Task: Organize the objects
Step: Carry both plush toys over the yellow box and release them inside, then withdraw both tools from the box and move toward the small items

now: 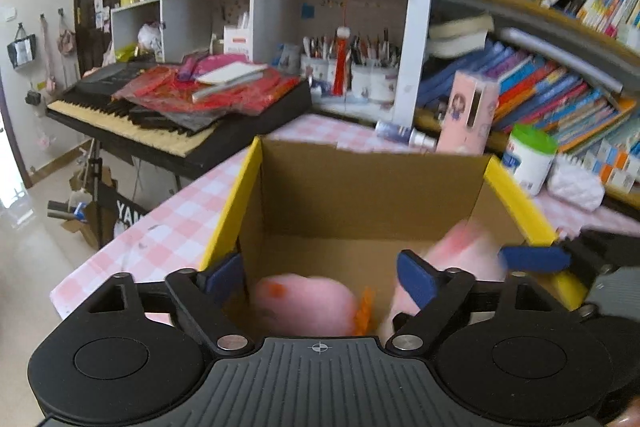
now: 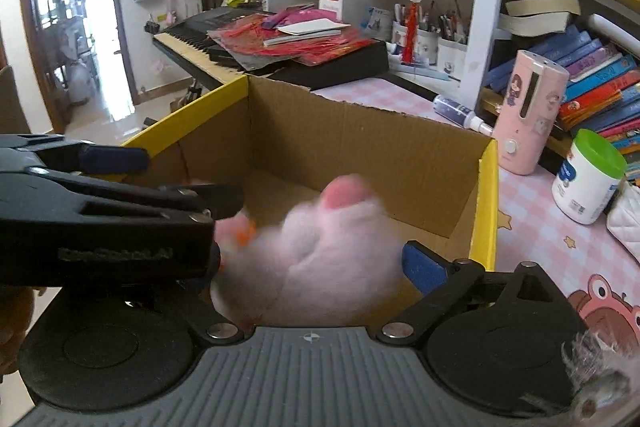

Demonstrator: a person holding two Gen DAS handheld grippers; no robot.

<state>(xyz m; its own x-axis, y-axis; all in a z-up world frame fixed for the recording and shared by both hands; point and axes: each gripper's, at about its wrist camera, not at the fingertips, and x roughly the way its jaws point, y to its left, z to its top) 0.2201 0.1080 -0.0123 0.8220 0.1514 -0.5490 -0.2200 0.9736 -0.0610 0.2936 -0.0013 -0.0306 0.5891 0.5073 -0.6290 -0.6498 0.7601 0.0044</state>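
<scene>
Held the left gripper over the near edge of the cardboard box, jaws spread wide and clamped on nothing. Held the right gripper over the same edge, closer to the box's right wall, jaws likewise wide apart and, as far as the blur allowed, empty.

Saw the low pink plush piece deep inside the box, straight beneath the left jaws, between the pads yet pressed by neither, long axis running across the box from left wall toward right. Saw the tilted pink plush piece inside the box nearer its right wall, under the right jaws; could not tell whether any pad touched it.

Judged both pieces already in the box, left hand nearer the low one, right hand nearer the tilted one. Judged the coming move a straight lift out of the box, clear of its yellow rim.
</scene>
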